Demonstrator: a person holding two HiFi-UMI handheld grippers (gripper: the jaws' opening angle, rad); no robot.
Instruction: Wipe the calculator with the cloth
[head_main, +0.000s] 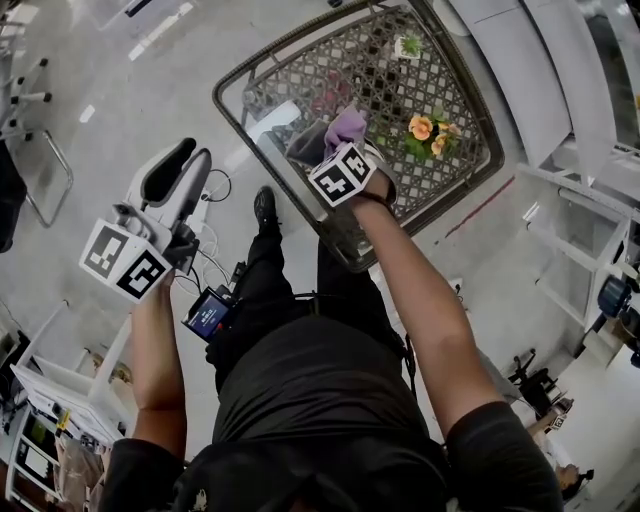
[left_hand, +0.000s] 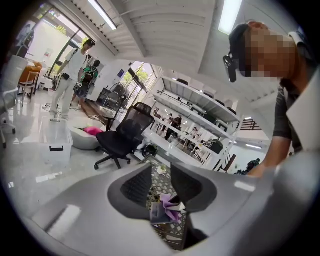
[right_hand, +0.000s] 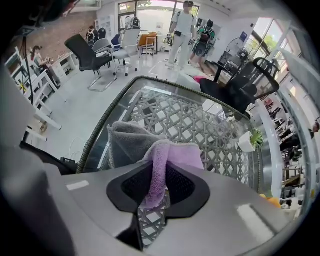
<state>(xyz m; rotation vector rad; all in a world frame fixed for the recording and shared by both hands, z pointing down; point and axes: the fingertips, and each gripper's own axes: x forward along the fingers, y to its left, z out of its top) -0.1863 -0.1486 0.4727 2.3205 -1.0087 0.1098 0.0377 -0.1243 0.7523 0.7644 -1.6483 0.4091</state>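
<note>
Both jaws of the right claw (head_main: 338, 140) pinched the purple cloth (head_main: 347, 125) above the worktop (head_main: 450, 60), upper middle of frame; the left claw (head_main: 190, 160), at left, stood parted, empty.

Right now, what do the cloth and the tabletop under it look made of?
Cloth: soft matte purple fabric, probably microfibre, judging by its fuzzy nap and limp folds. Tabletop: seemingly clear glass over a grey woven lattice, maybe rattan or plastic; glare streaks lie above the open weave.

Black short-sleeved shirt (head_main: 320, 400), black trousers (head_main: 268, 290), black shoe (head_main: 265, 208), pale grey left gripper (head_main: 198, 152), black-and-white marker cube (head_main: 124, 262)
</note>
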